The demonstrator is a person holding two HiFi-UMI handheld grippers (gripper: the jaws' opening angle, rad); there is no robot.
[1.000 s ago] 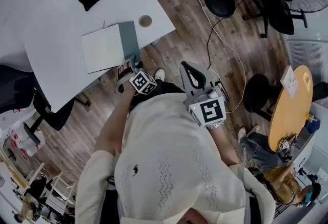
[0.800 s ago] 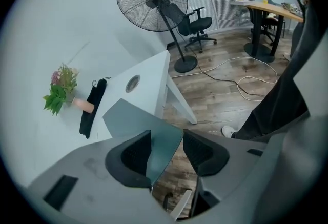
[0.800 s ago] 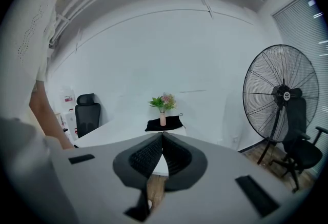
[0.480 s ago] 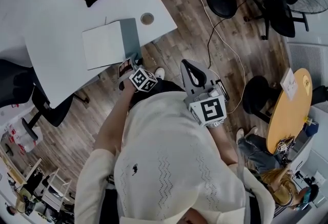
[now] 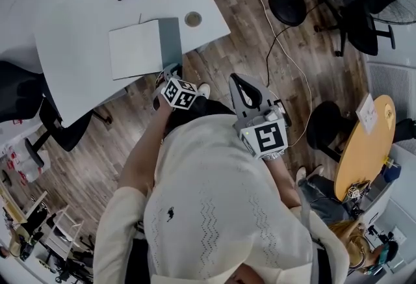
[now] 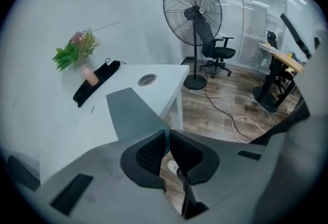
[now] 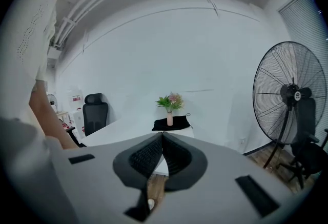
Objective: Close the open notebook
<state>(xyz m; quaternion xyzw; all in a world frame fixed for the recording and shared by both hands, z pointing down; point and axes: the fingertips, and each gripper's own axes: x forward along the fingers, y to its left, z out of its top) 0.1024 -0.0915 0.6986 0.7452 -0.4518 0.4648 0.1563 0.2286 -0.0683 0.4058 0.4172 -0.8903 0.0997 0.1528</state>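
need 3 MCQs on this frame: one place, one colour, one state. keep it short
1. The vase stands on:
A) the black cloth
B) the bare table top
C) the floor

2. The notebook cover, lying open, is:
A) red
B) grey
C) yellow

3. The jaws of the right gripper are:
A) wide apart
B) clamped on the vase
C) together, with nothing between them

Answers:
1 A: the left gripper view shows the vase's foot on the dark cloth, at the far side of the table.
2 B: in the head view the cover lies grey beside the white page.
3 C: the right gripper view shows the pads meeting, and the vase stands far off behind them.
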